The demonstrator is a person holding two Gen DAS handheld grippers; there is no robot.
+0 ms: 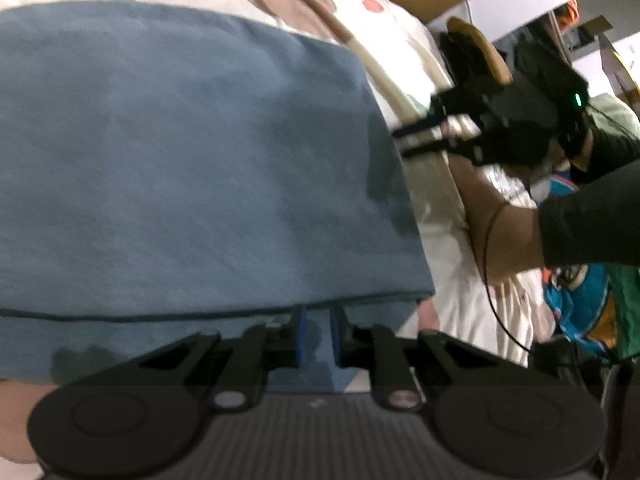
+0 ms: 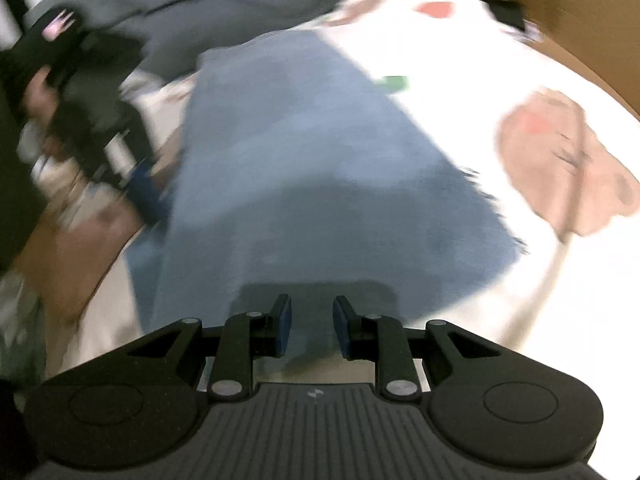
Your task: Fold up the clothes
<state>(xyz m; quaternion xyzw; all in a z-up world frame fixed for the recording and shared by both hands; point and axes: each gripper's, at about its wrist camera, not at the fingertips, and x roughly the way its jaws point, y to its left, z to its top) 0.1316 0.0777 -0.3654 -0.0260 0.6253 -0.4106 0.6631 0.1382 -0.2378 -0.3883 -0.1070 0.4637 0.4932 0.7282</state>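
left gripper: jaws parted at blue garment fold edge | right gripper: jaws apart, empty, above garment | printed sheet beneath

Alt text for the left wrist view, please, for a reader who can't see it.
A blue folded garment fills most of the view on a white cartoon-print sheet, with the left gripper at its near hem, blue-padded fingers slightly apart, cloth between them. To the right, a person's hand holds the right gripper beyond the garment's side edge.
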